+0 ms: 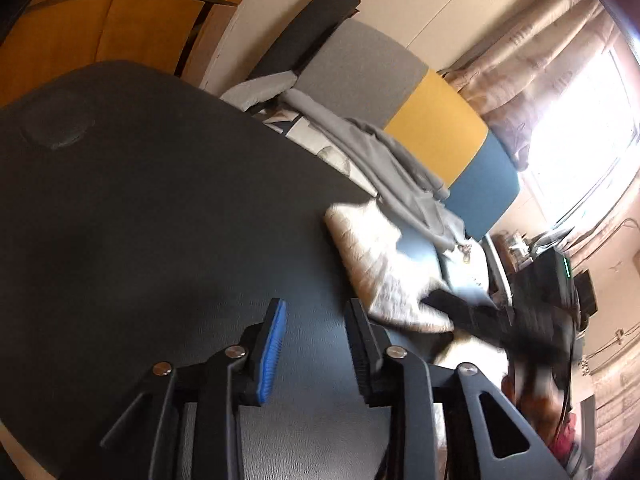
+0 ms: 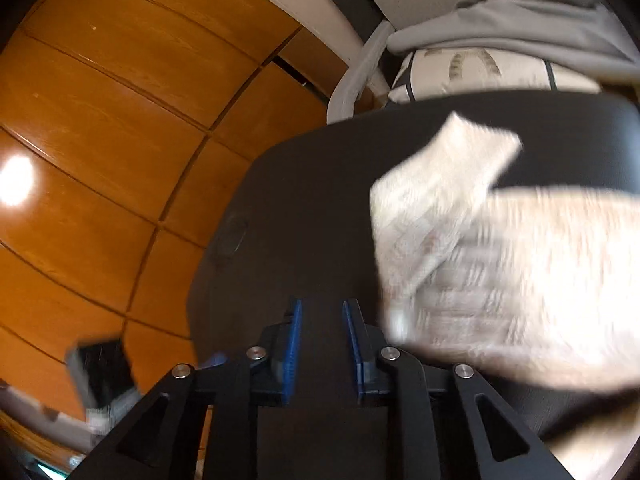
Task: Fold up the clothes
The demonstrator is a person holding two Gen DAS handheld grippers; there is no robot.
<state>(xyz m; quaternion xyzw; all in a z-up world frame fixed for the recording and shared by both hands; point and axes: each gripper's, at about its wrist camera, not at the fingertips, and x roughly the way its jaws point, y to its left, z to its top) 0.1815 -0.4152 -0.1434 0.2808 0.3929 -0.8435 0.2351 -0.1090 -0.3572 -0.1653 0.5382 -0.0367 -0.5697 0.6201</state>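
Grippers (image 1: 314, 350) (image 2: 322, 352) tilt down over table (image 1: 160, 200), fingers apart, empty.

No legible text, label, brand, number or sign found in either view. Both views are blurred by motion, and any print that may be present is too smeared to read.
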